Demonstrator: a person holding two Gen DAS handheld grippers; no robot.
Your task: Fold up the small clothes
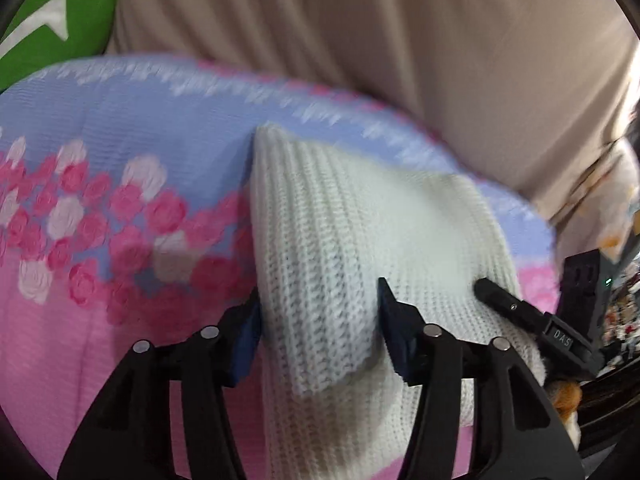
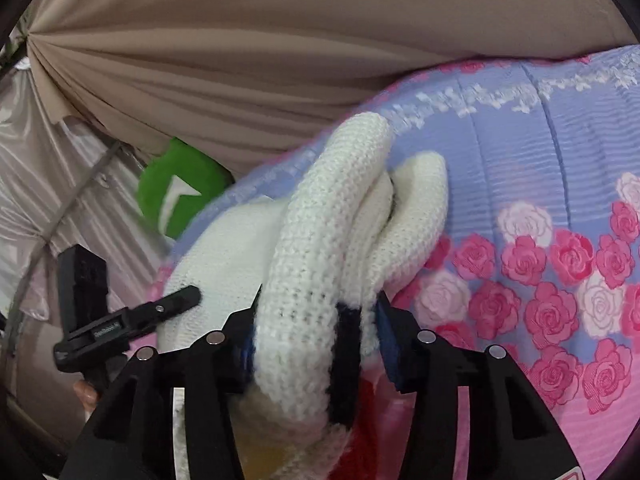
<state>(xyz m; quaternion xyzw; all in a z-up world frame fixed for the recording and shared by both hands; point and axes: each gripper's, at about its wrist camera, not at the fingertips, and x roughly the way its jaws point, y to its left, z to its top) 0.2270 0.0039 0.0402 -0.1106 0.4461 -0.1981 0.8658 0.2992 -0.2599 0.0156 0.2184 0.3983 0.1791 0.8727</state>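
Left wrist view: the left gripper (image 1: 320, 316) enters from 6 o'clock, its two blue pads (image 1: 245, 344) set on either side of a raised fold of the white knitted garment (image 1: 344, 240); the fold fills the gap between the jaws and both pads appear to press on it, so the jaws read as clamped on the knit. The garment lies on a floral bedspread (image 1: 100, 208), lilac toward 12 o'clock, pink toward 6 o'clock, with a band of pink and white roses at 9 o'clock. A beige curtain (image 1: 400, 32) hangs behind, from 12 to 2 o'clock; a green cushion (image 1: 60, 20) sits at 10 o'clock. The right gripper (image 1: 520, 312) shows at 3 o'clock, one black finger tip lying on the knit.

Right wrist view: the right gripper (image 2: 318, 332) enters from 6 o'clock; a thick bunched roll of the white knitted garment (image 2: 320, 240), with a dark stripe and a red patch near 6 o'clock, is wedged between its blue pads (image 2: 390, 344), jaws clamped on it; the roll runs up toward 12 o'clock over the floral bedspread (image 2: 540, 200). The left gripper (image 2: 132, 316) appears at 9 o'clock, tip on the garment; the green cushion (image 2: 176, 188) lies at 10 o'clock under the beige curtain (image 2: 280, 40).
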